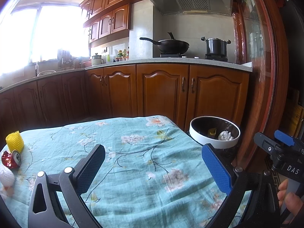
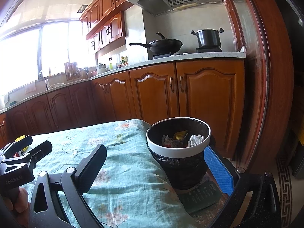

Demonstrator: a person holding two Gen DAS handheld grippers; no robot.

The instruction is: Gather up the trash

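Note:
A white-rimmed trash bin [image 1: 214, 140] lined with a black bag stands at the table's right edge; it also shows in the right wrist view [image 2: 178, 152], holding crumpled wrappers. At the table's far left lie a yellow foam net [image 1: 14, 141], a crushed red can [image 1: 11, 160] and a white foam net [image 1: 6, 176]. My left gripper [image 1: 153, 169] is open and empty above the floral cloth. My right gripper [image 2: 157, 171] is open and empty, just in front of the bin. The right gripper also shows in the left wrist view [image 1: 281, 148], and the left gripper shows in the right wrist view [image 2: 28, 148].
The table carries a teal floral cloth [image 1: 133, 161]. Wooden kitchen cabinets [image 1: 161, 93] run behind, with a wok [image 1: 171, 45] and a pot [image 1: 216, 47] on the stove. A wooden door frame [image 1: 266, 76] stands at the right.

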